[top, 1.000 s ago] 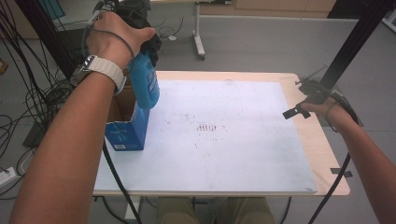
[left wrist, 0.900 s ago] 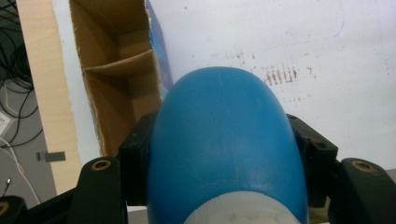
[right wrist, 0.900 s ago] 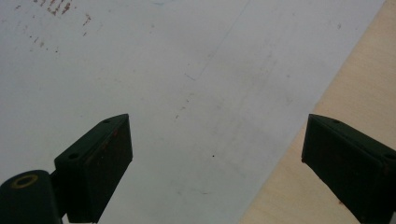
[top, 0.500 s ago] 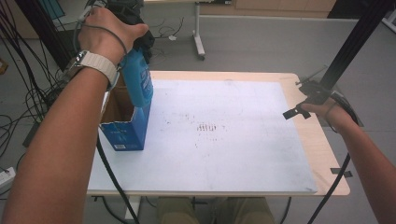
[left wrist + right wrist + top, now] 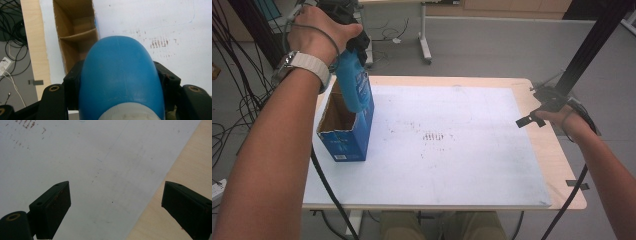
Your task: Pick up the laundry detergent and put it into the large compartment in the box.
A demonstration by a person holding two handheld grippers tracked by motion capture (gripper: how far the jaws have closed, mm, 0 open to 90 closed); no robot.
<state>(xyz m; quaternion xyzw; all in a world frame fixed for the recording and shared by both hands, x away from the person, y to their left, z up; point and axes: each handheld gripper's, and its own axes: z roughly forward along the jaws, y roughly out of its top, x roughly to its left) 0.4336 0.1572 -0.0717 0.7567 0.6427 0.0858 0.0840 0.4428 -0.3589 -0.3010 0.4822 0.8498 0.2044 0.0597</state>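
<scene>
A blue bottle [image 5: 354, 85] hangs bottom-down over an open blue carton [image 5: 343, 131] at the table's left, its lower end level with the carton's far right rim. My left gripper [image 5: 343, 27] is shut on the bottle's top end. In the left gripper view the bottle [image 5: 120, 77] sits between the jaws, and the carton's brown inside [image 5: 75, 37] with a cardboard divider lies below. My right gripper [image 5: 532, 119] stands open over the table's right edge; the right gripper view shows its jaws [image 5: 115, 207] wide apart, holding nothing.
A white sheet [image 5: 447, 145] with brown smudges at its middle covers most of the wooden table [image 5: 557, 155]. Black cables [image 5: 237, 100] hang at the left. A black post [image 5: 589, 45] rises at the right, behind my right hand.
My left gripper has carried the bottle a little up and back, toward the carton's far end. The right gripper has stayed put.
</scene>
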